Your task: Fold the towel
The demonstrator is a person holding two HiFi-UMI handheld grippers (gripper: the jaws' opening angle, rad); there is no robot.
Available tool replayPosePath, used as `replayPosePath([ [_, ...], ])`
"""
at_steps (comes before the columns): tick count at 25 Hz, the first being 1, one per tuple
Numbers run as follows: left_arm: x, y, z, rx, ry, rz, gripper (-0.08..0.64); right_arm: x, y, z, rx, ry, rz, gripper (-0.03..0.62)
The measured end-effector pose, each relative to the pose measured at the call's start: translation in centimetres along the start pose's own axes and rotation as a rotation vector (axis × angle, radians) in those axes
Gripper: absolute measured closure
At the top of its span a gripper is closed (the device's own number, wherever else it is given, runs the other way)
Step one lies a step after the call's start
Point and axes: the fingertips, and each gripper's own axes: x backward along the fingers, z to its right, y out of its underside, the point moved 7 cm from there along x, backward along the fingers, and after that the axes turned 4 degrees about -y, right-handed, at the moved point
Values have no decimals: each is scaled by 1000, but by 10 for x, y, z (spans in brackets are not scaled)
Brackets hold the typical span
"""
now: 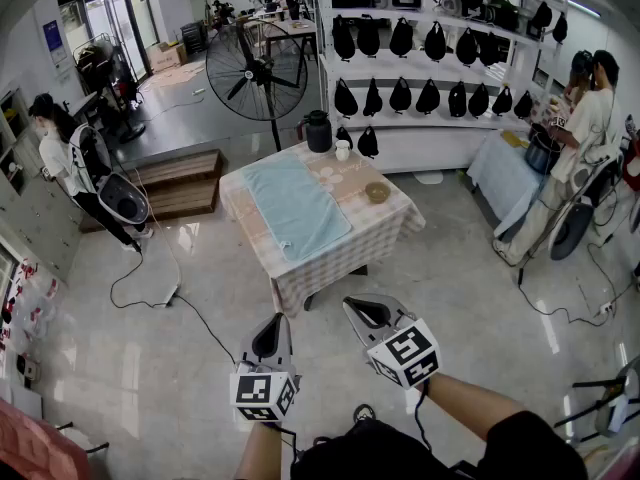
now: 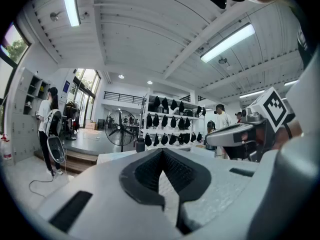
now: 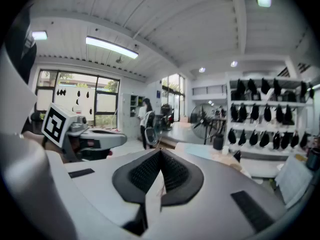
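Observation:
A light blue towel [image 1: 295,206] lies spread flat on the left half of a square table with a checked cloth [image 1: 385,230], a few steps ahead of me across the floor. Both grippers hang in the air well short of the table and touch nothing. My left gripper [image 1: 274,320] [image 2: 162,151] is shut with nothing between its jaws. My right gripper [image 1: 358,310] [image 3: 160,153] is also shut and empty, just to the right of the left one. The towel [image 3: 200,151] shows faintly past the right jaws.
On the table stand a black jug [image 1: 318,131], a white cup [image 1: 343,150] and a small bowl [image 1: 377,192]. A large fan [image 1: 256,68] and shelves of black bags [image 1: 430,43] are behind it. A person [image 1: 70,163] stands at the left, another [image 1: 580,128] at the right. A cable [image 1: 170,288] crosses the floor.

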Motion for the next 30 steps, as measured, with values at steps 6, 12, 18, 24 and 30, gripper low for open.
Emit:
replayPosePath([
  [6, -20, -5, 9, 13, -27, 20, 557, 0, -16, 22, 141, 45, 2, 592],
  [12, -45, 7, 13, 47, -63, 42, 550, -14, 6, 51, 97, 133, 145, 592],
  [18, -62, 25, 13, 58, -84, 10, 320, -11, 47, 82, 80, 132, 141, 388],
  [24, -86, 52, 18, 61, -42, -76, 302, -26, 74, 121, -7, 111, 93, 336],
  [30, -139, 58, -15, 76, -1, -102, 302, -79, 76, 154, -13, 103, 42, 336],
])
